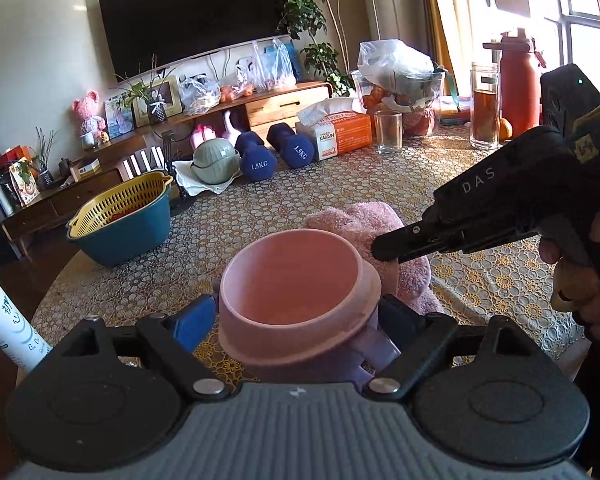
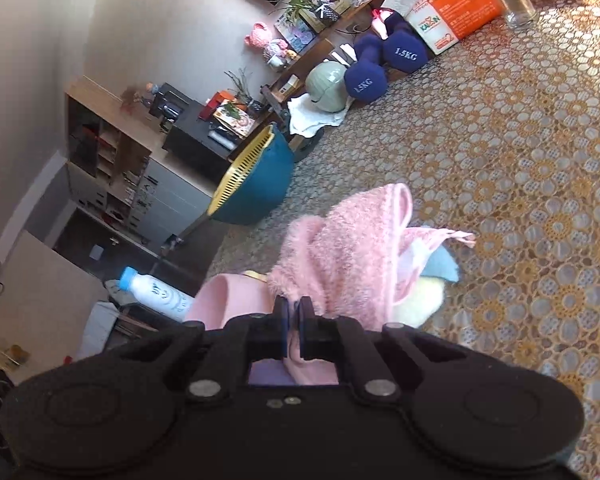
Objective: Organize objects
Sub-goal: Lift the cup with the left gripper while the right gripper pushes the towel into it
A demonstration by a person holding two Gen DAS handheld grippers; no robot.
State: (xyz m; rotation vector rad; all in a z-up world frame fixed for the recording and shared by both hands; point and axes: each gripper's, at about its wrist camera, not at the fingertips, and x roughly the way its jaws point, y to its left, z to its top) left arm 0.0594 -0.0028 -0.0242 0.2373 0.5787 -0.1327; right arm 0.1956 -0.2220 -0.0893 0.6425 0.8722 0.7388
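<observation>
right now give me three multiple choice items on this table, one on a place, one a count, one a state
1. Where is the pink cup?
A. between the left tool's fingers
B. inside the basin
C. beside the tissue box

2. How many blue dumbbells lie on the table?
A. one
B. two
C. four

3. What is the right tool doing?
A. open, empty
B. shut on the pink towel
C. holding a glass

Key: A, fingers flank the cup; B, two marked ends side by side; B, towel pinched between the pads.
</observation>
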